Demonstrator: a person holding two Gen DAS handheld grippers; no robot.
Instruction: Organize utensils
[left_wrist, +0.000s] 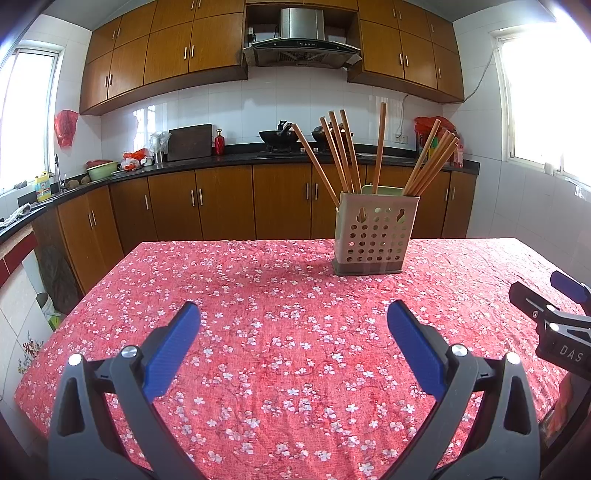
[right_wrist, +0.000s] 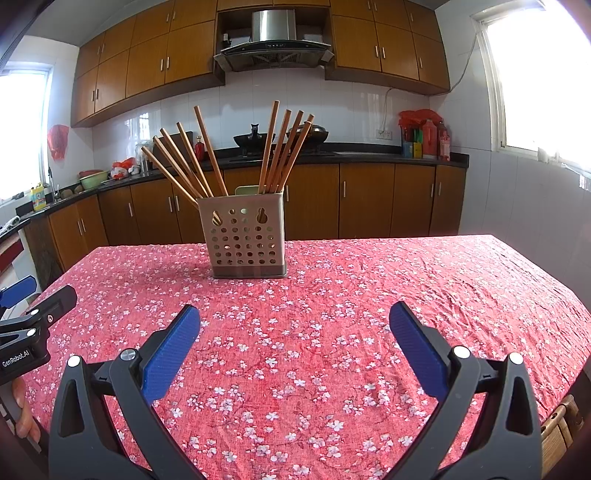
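Note:
A beige perforated utensil holder (left_wrist: 373, 236) (right_wrist: 247, 236) stands upright on the far part of the table. Several wooden chopsticks (left_wrist: 343, 155) (right_wrist: 192, 162) stick out of it, fanned left and right. My left gripper (left_wrist: 293, 312) is open over the cloth, well short of the holder, with nothing between its blue pads. My right gripper (right_wrist: 294, 314) is open too and holds nothing. Each gripper shows at the edge of the other's view: the right one (left_wrist: 554, 314) at the right edge, the left one (right_wrist: 26, 317) at the left edge.
The table wears a red cloth with white blossoms (left_wrist: 280, 332) (right_wrist: 332, 317). Behind it run wooden cabinets and a dark counter (left_wrist: 236, 158) with woks, bottles and a bowl. A wooden chair back (right_wrist: 561, 424) shows at the table's near right corner.

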